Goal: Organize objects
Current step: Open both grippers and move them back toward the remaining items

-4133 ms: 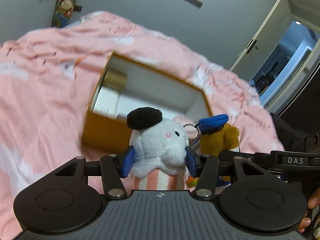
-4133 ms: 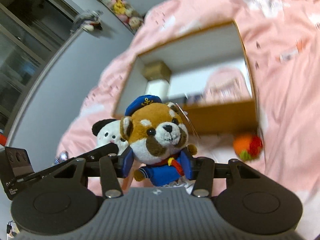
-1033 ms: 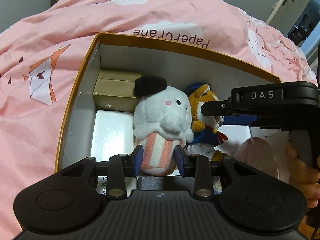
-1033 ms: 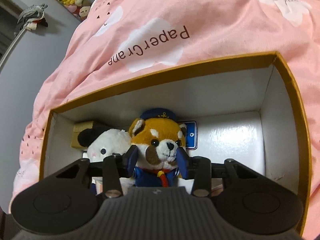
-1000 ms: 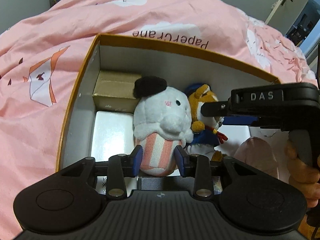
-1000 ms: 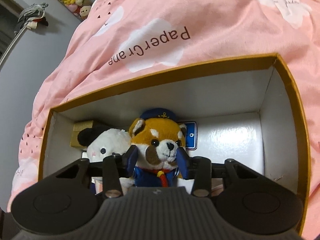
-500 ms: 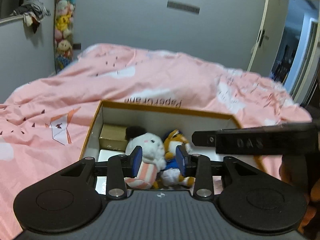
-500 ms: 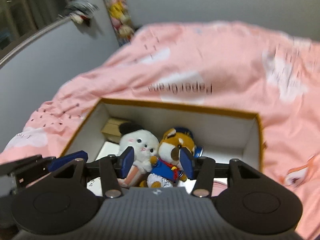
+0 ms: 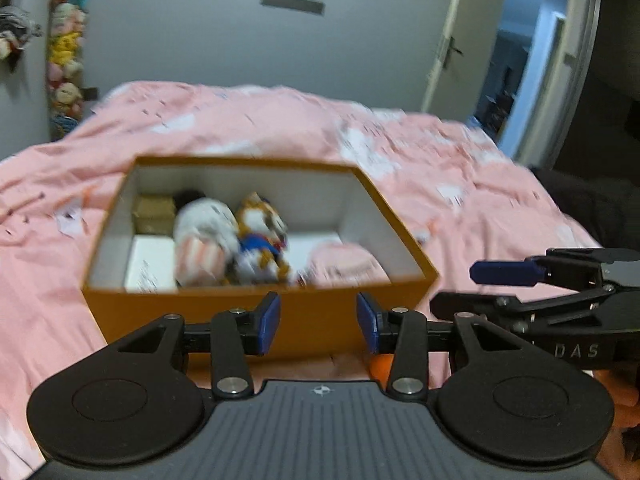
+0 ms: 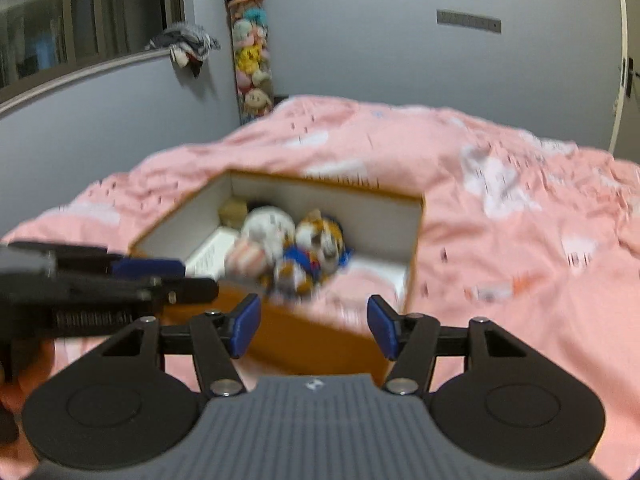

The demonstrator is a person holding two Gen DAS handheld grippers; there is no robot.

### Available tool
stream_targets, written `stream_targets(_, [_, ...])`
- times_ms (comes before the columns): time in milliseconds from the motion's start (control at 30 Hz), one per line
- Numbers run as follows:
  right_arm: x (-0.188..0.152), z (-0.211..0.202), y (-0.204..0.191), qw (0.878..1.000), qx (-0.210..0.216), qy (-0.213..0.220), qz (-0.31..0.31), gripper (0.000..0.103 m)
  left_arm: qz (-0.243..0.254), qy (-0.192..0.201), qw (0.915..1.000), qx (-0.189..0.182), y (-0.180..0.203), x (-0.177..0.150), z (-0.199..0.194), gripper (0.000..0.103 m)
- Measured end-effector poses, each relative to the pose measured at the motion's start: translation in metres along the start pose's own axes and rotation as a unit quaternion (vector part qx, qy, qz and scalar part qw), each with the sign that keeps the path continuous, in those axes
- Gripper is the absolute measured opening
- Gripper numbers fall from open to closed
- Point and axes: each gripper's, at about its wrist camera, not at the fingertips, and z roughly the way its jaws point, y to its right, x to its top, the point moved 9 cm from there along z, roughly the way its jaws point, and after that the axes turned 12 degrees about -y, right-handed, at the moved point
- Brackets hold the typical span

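An orange box (image 9: 256, 312) with a white inside stands on the pink bed; it also shows in the right wrist view (image 10: 304, 340). A white plush with a black cap (image 9: 204, 236) and a red panda plush in blue (image 9: 260, 240) lie side by side in it, also seen in the right wrist view as the white plush (image 10: 260, 240) and the panda plush (image 10: 316, 252). My left gripper (image 9: 318, 322) is open and empty, in front of the box's near wall. My right gripper (image 10: 314, 326) is open and empty, also drawn back from the box.
A gold box (image 9: 154, 208) and a pink item (image 9: 344, 258) lie in the orange box too. An orange toy (image 9: 380, 366) lies by the box's near wall. The pink duvet (image 9: 460, 200) surrounds it. A tube of plush toys (image 10: 250, 52) stands against the back wall. A door (image 9: 516, 72) is at right.
Both grippers have let go of their plush toys, opened, and pulled back out of the box. The two toys now rest inside it.
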Motion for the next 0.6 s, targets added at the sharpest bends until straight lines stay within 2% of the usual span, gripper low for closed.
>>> stream_targets(133, [-0.044,0.009,0.011,0.998,-0.009,-0.06,0.036,0.057,0.006,-0.047,0.9989,0.006,0.01,-0.029,0.016,0.048])
stream_targets(300, [-0.084,0.029,0.017,0.99,-0.019,-0.128,0.063,0.057,0.026,-0.093,0.9951,0.022,0.021,-0.053,0.033,0.048])
stream_targets(400, [-0.098,0.041,0.018,0.985,-0.023,-0.156,0.066,0.062,0.039,-0.119,0.9913,0.038,0.024,-0.063,0.04,0.048])
stream_targets(533, [-0.109,0.052,0.024,0.98,-0.025,-0.182,0.079,0.069,0.043,-0.135,0.9892,0.034,0.026,-0.071,0.046,0.048])
stream_targets(600, [-0.113,0.058,0.026,0.977,-0.015,-0.195,0.086,0.069,0.042,-0.141,0.9884,0.035,0.027,-0.073,0.048,0.048])
